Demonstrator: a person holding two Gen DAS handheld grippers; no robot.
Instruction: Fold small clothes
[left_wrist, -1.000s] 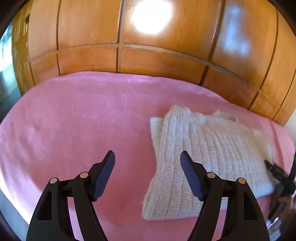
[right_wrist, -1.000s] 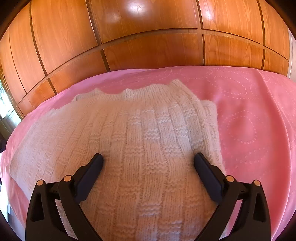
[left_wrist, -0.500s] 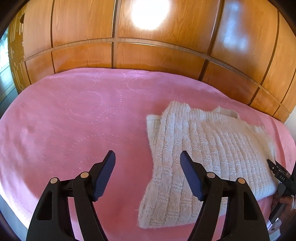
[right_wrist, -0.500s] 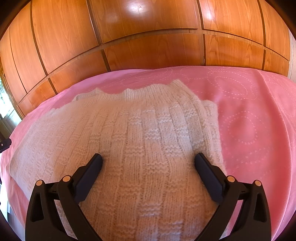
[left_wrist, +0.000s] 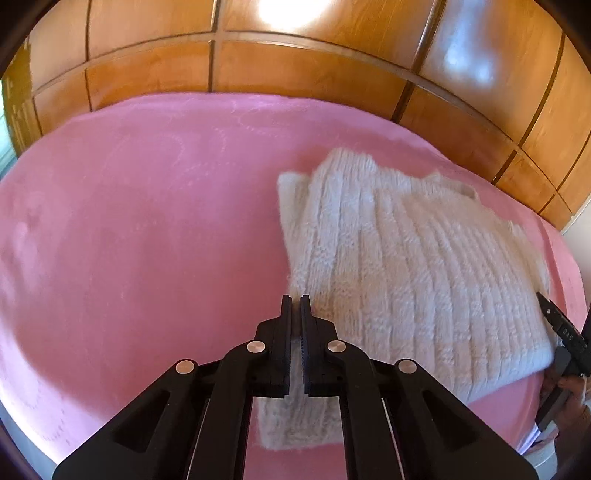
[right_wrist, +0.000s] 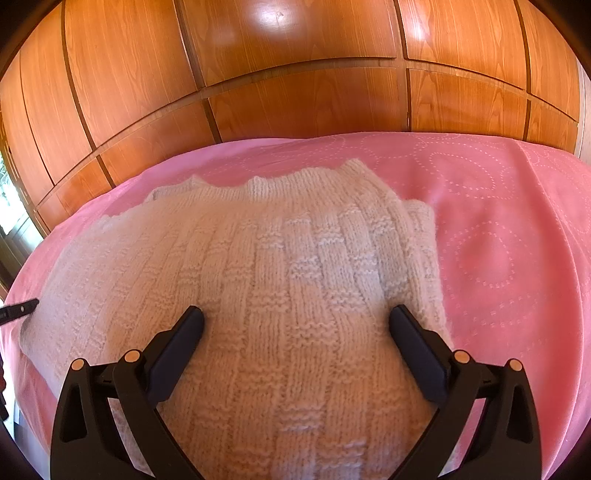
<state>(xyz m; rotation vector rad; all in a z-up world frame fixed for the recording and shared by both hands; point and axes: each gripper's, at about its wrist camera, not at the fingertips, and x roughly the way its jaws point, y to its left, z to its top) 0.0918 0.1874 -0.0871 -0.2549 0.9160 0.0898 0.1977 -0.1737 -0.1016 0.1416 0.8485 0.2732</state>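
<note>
Two grippers work over one white knitted sweater (right_wrist: 280, 295) lying on a pink bedspread (left_wrist: 129, 240). Left gripper (left_wrist: 294, 299) has its jaws clamped together on the sweater's near left edge, knit visible between the pads. Right gripper (right_wrist: 295, 325) stands spread wide, fingers apart above the sweater's middle, pinching nothing. Behind the bedspread runs a glossy wooden panelled wall (right_wrist: 295, 55). In the left wrist view, the right gripper shows at the sweater's right edge.
</note>
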